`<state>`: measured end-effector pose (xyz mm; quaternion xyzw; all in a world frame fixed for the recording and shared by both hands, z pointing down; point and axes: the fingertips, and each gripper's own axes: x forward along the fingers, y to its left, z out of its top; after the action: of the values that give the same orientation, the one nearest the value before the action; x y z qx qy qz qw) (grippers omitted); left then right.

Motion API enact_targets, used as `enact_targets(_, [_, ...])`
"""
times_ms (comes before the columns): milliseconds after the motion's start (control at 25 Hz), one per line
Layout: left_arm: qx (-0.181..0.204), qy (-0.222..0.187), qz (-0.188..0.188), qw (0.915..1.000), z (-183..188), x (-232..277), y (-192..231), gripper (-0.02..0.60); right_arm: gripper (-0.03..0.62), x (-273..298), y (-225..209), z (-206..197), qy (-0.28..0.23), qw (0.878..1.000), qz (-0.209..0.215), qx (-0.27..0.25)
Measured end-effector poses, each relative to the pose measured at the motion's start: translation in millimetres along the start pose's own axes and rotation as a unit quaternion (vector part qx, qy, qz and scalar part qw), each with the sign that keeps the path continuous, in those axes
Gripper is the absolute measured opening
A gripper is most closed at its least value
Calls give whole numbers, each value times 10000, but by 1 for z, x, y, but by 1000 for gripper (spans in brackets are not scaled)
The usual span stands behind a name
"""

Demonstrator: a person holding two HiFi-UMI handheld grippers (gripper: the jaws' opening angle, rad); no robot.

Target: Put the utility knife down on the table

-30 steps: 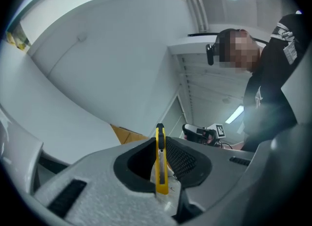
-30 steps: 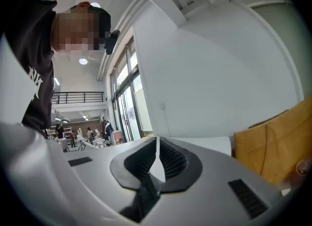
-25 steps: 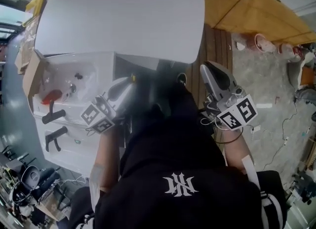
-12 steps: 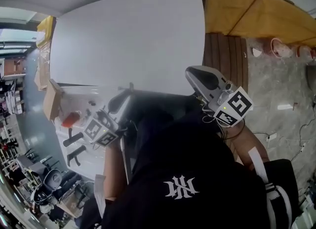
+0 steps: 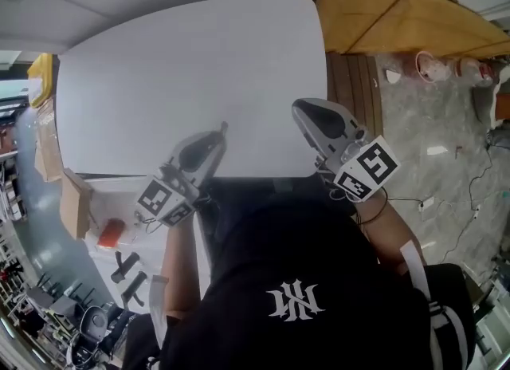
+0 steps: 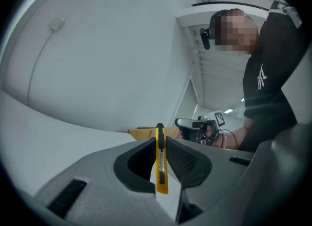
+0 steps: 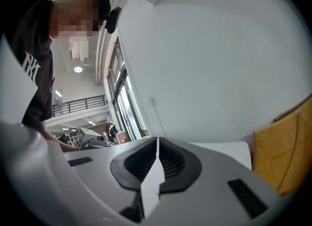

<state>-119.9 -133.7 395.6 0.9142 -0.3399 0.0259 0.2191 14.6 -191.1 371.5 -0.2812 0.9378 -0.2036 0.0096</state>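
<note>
utility knife (image 6: 162, 171), yellow, sits clamped between our left tongs (image 6: 160, 141), with the white bench (image 5: 199, 65) beneath them; our right tongs (image 7: 157, 146) are clenched, empty.

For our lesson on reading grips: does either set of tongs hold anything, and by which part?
The left tongs clamp the yellow utility knife by the middle of its body. The right tongs are shut, empty.

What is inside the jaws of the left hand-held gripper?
A yellow utility knife, held edge-on, its tip sticking out past the left hand-held gripper. The jaws are shut on it, so its flat sides are covered; whether the blade is out cannot be seen.
</note>
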Motion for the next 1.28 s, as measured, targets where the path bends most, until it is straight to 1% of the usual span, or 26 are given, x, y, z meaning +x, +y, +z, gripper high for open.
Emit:
enact_targets(120, [-99,74,-253,9996,1,17,29,60,6,30,-4,-4,230,9994,-218,-146])
enact_targets(240, [-184,264,-270,9991,-7,32,74,60,6,73,-20,-18,506,9973,-445,-293])
enact_targets(320, [7,587,-126,9982,-21,49,101,60,6,89,-42,-36,633,9960,-579,-263])
enact_targets(400, [330,967,110,9947,-36,66,125,60,6,95,-62,-53,690,9959,-578,-127])
enact_targets(480, [621,1340,358,9884,-49,78,147,60,6,101,-77,-68,668,9966,-476,50])
enact_targets(520, [771,1552,466,9838,-54,82,157,60,6,104,-84,-75,629,9970,-418,152])
enact_targets(600, [1062,2018,619,9717,-65,87,177,60,6,116,-97,-89,539,9975,-299,357])
enact_targets(680, [1246,2375,715,9607,-75,92,194,60,6,130,-107,-100,488,9978,-123,425])
enact_targets(800, [1358,2614,833,9520,-86,99,214,60,6,151,-115,-118,524,9979,53,373])
enact_targets(880, [1491,2740,841,9464,-94,107,226,60,6,164,-122,-134,701,9972,2,275])
enact_targets(1000, [1677,2909,852,9381,-107,120,236,60,6,177,-133,-152,935,9947,-238,-342])
enact_targets(1080, [1658,2937,890,9372,-115,126,241,60,6,179,-135,-159,1061,9924,-272,-568])
enact_targets(1120, [1655,2960,908,9364,-118,128,242,60,6,179,-135,-159,1051,9926,-226,-558])
enact_targets(1280, [1806,3168,1002,9257,-129,131,246,60,6,177,-131,-150,867,9951,-82,-465])
